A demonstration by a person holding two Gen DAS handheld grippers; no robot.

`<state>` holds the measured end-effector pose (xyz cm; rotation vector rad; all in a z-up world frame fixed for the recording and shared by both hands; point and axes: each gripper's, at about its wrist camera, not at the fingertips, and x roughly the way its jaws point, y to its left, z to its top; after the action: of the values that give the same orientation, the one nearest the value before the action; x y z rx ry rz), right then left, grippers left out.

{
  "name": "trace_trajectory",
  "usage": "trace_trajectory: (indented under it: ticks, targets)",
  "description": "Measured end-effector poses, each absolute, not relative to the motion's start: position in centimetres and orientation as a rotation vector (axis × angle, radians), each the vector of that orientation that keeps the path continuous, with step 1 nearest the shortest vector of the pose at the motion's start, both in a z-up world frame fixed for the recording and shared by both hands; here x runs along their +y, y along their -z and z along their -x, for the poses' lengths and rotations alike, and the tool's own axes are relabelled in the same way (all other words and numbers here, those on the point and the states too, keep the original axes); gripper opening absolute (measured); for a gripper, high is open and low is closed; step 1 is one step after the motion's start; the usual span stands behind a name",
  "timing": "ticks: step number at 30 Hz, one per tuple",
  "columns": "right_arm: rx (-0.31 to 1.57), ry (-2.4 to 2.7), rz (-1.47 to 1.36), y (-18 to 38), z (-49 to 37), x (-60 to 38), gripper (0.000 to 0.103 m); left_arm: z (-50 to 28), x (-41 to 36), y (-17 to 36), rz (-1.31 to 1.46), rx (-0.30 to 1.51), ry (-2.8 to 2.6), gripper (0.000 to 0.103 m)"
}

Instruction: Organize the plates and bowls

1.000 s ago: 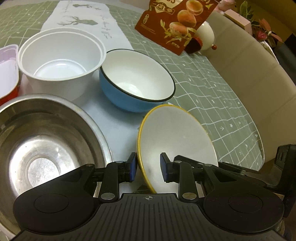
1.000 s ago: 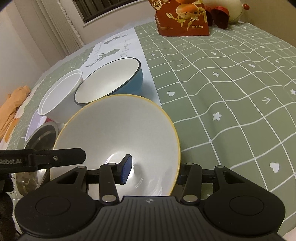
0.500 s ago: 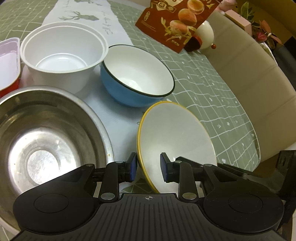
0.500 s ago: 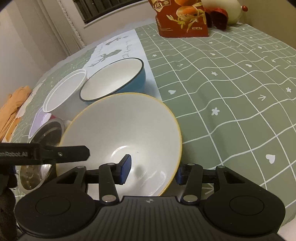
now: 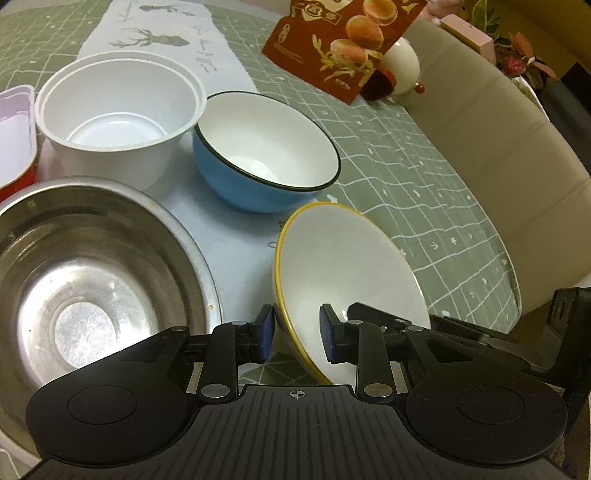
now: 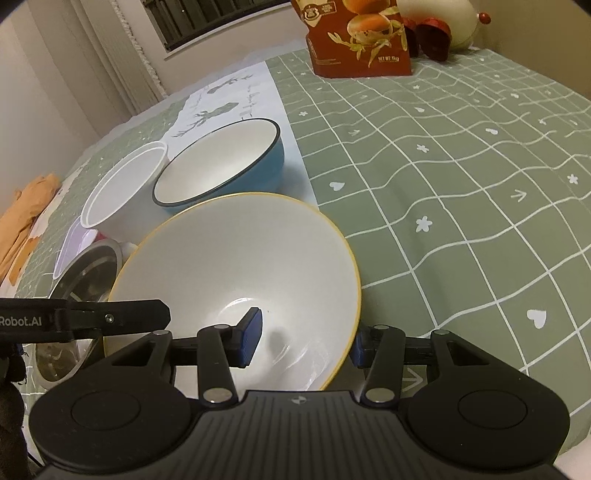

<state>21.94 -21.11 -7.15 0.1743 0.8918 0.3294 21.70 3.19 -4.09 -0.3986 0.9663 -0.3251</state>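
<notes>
- The yellow-rimmed bowl [image 6: 243, 273] is tipped up off the green checked tablecloth [image 6: 461, 184], caught between both grippers, near the tabletop's front edge and just in front of the blue bowl [image 6: 221, 162].
- Left gripper [image 5: 297, 332] straddles the bowl's rim: one blue pad sits outside the wall, the other inside, and both look pressed against it, so it is clamped on the bowl.
- Right gripper [image 6: 304, 341] does the same on the opposite side of the rim: one pad is down inside the white basin, the other outside the yellow edge. Whether that outer pad truly touches is hard to tell, as the rim hides the contact.
- In the left wrist view the bowl [image 5: 343, 273] stands steeply, its open face turned to the right, with the right gripper's black fingers just behind it.
- The steel bowl [image 5: 85, 288] sits left of the held bowl, close but apart from it, toward the tabletop's left side.
- Behind it the white plastic bowl [image 5: 118, 110] stands touching or nearly touching the blue bowl [image 5: 266, 147]; both rest on a pale runner with deer prints [image 5: 166, 40].
- A pink-lidded container [image 5: 14, 129] peeks in at the left edge.
- At the far edge of the tabletop a red-brown snack bag [image 6: 358, 37] stands upright, with a cream round ornament [image 6: 450, 22] beside it.
- A beige sofa [image 5: 498, 147] curves round the table's right edge.
</notes>
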Motion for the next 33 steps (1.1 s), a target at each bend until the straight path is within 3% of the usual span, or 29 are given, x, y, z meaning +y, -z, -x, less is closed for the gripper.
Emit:
trace_trajectory:
  ticks: [7,11,13,19,26,33]
  targets:
    - [0.782,-0.282,-0.067,5.8,-21.4,-20.7,0.050,-22.1,3.6,3.6,0.411,0.967,0.332,0.029]
    - [0.683,-0.284,0.014,3.4,-21.1,-21.1,0.064,-23.0,5.5,2.3,0.479,0.934,0.309,0.029]
    - [0.667,-0.301,0.028,2.3,-21.6,-21.5,0.066,-23.8,6.5,1.7,0.513,0.922,0.285,0.029]
    - [0.746,-0.349,-0.002,0.0,-25.9,-22.5,0.067,-29.4,8.4,1.5,0.521,0.975,0.130,0.029]
    - [0.753,-0.334,0.047,-0.3,-27.4,-22.1,0.080,-34.4,9.5,2.6,0.580,1.028,0.073,0.028]
    - [0.854,-0.437,0.015,-0.4,-30.4,-20.5,0.080,-35.8,10.0,2.9,0.597,0.961,0.085,0.028]
